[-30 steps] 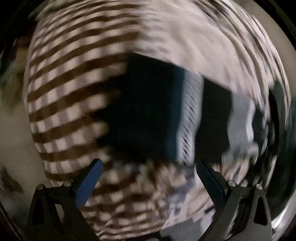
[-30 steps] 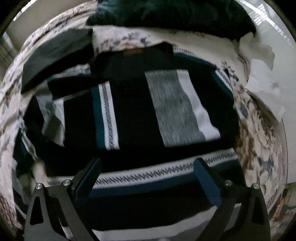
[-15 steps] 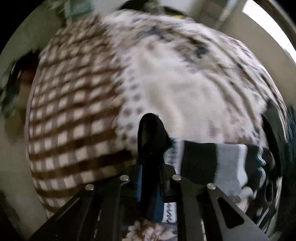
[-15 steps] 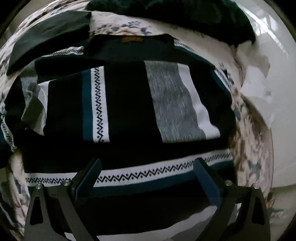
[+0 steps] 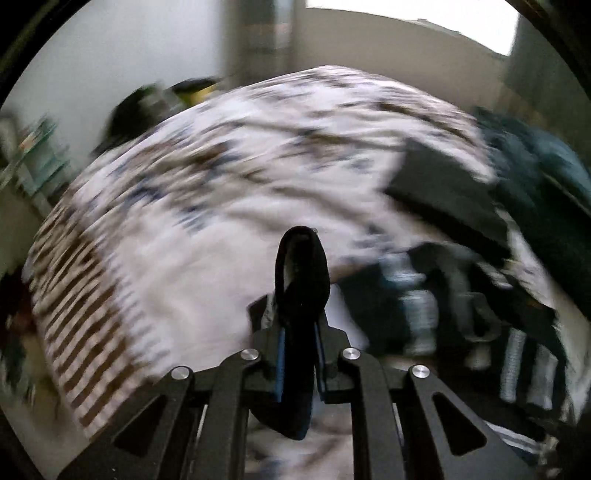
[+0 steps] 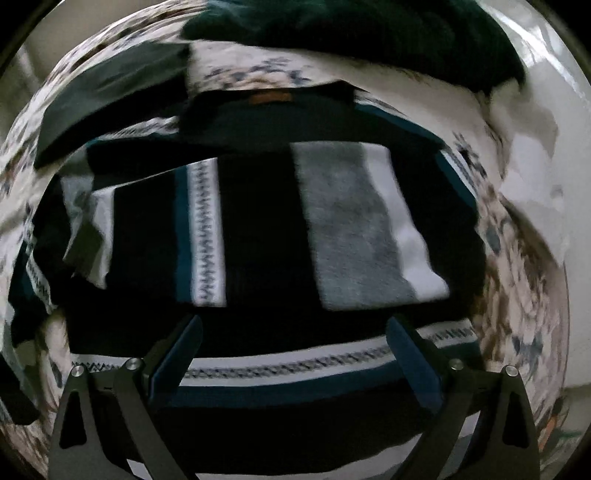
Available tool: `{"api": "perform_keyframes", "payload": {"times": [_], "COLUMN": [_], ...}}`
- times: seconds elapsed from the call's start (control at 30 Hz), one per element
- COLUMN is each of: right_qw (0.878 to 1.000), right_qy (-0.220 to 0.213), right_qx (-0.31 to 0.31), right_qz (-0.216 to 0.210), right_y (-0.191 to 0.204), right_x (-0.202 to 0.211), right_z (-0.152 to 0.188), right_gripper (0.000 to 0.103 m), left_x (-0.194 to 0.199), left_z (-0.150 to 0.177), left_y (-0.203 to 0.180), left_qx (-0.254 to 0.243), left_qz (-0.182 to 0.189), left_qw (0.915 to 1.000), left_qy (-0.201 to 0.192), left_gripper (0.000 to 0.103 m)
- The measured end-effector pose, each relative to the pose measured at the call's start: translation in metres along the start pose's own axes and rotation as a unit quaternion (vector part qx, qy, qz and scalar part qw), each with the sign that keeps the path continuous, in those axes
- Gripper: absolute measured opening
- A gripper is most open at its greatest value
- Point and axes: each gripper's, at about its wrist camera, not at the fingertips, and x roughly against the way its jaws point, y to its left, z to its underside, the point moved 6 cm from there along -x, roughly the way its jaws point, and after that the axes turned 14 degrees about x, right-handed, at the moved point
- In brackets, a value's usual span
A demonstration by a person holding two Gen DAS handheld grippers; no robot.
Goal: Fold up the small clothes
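Note:
A black sweater (image 6: 266, 229) with teal, white and grey stripes lies spread on a floral bedsheet (image 6: 517, 295). My right gripper (image 6: 293, 354) is open and empty, just above the sweater's lower striped part. My left gripper (image 5: 300, 332) is shut on a black edge of the sweater (image 5: 303, 266), which sticks up between the fingers. The rest of the sweater (image 5: 461, 310) trails away at lower right in the left wrist view, blurred.
A folded dark grey garment (image 6: 110, 96) lies at the sweater's upper left; it also shows in the left wrist view (image 5: 443, 184). A dark teal heap (image 6: 369, 33) sits behind. A brown checked blanket (image 5: 81, 302) covers the bed's left edge. White wall (image 6: 546, 147) stands on the right.
My left gripper went from open over the sweater to shut on its black edge and has lifted it, the view swinging up. My right gripper stayed open and moved slightly closer to the sweater.

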Motion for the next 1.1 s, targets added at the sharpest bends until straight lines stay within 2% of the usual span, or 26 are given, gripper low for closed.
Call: {"api": "perform_keyframes", "payload": {"times": [0.07,0.1,0.2,0.33,0.4,0.5,0.57,0.67,0.7,0.73,0.77,0.8,0.83,0.87,0.97,1.0,1.03,1.1], "right_qw": [1.0,0.999,0.996,0.99,0.986,0.98,0.977,0.976,0.976,0.976,0.976,0.976,0.975,0.975,0.97,0.968,0.963,0.954], "right_qy": [0.008,0.013,0.03,0.043,0.05,0.059,0.063,0.057,0.054,0.047,0.043,0.04,0.037,0.031,0.002,-0.009,-0.022,-0.033], "right_qx": [-0.028,-0.041,-0.084,-0.137,-0.158,-0.189,-0.2,-0.211,-0.211,-0.212,-0.212,-0.211,-0.214,-0.215,-0.223,-0.224,-0.226,-0.228], "right_qz": [-0.002,-0.003,0.001,0.016,0.023,0.028,0.03,0.006,0.0,-0.009,-0.017,-0.026,-0.039,-0.05,-0.1,-0.117,-0.147,-0.194], "right_y": [-0.027,-0.039,-0.085,-0.154,-0.184,-0.219,-0.239,-0.254,-0.257,-0.26,-0.262,-0.263,-0.266,-0.266,-0.261,-0.255,-0.245,-0.228], "right_x": [-0.002,-0.004,-0.009,-0.014,-0.018,-0.024,-0.027,-0.031,-0.031,-0.031,-0.03,-0.029,-0.028,-0.026,-0.015,-0.011,-0.007,-0.005], "right_z": [0.007,0.014,0.039,0.069,0.08,0.098,0.104,0.105,0.104,0.103,0.102,0.101,0.1,0.098,0.086,0.08,0.072,0.06], "right_gripper": [0.101,0.101,0.101,0.101,0.101,0.101,0.101,0.101,0.101,0.101,0.101,0.101,0.101,0.101,0.1,0.1,0.1,0.098], "left_x": [0.006,0.008,0.015,0.021,0.022,0.016,0.004,-0.015,-0.02,-0.018,-0.015,-0.01,-0.007,-0.003,0.0,-0.003,-0.007,-0.026], "left_z": [0.003,0.008,0.029,0.083,0.126,0.175,0.213,0.244,0.251,0.255,0.253,0.243,0.235,0.221,0.168,0.147,0.131,0.097], "left_y": [-0.049,-0.088,-0.174,-0.288,-0.344,-0.391,-0.418,-0.43,-0.434,-0.435,-0.435,-0.431,-0.425,-0.417,-0.374,-0.351,-0.33,-0.277], "left_qx": [-0.031,-0.051,-0.091,-0.144,-0.18,-0.216,-0.249,-0.258,-0.257,-0.255,-0.251,-0.243,-0.235,-0.225,-0.199,-0.191,-0.185,-0.169], "left_qz": [0.033,0.061,0.119,0.193,0.218,0.232,0.225,0.214,0.219,0.224,0.23,0.238,0.244,0.247,0.227,0.208,0.189,0.122], "left_qw": [0.999,0.9967,0.9881,0.9667,0.9516,0.9357,0.9222,0.9104,0.9046,0.9031,0.9022,0.9032,0.905,0.9086,0.93,0.9404,0.9488,0.9671], "left_qy": [0.002,0.011,0.033,0.088,0.12,0.154,0.192,0.243,0.26,0.263,0.264,0.262,0.257,0.25,0.209,0.189,0.173,0.146], "left_gripper": [0.01,0.01,0.01,0.01,0.01,0.01,0.011,0.018,0.023,0.037,0.047,0.07,0.078,0.078,0.084,0.091,0.092,0.092]}}
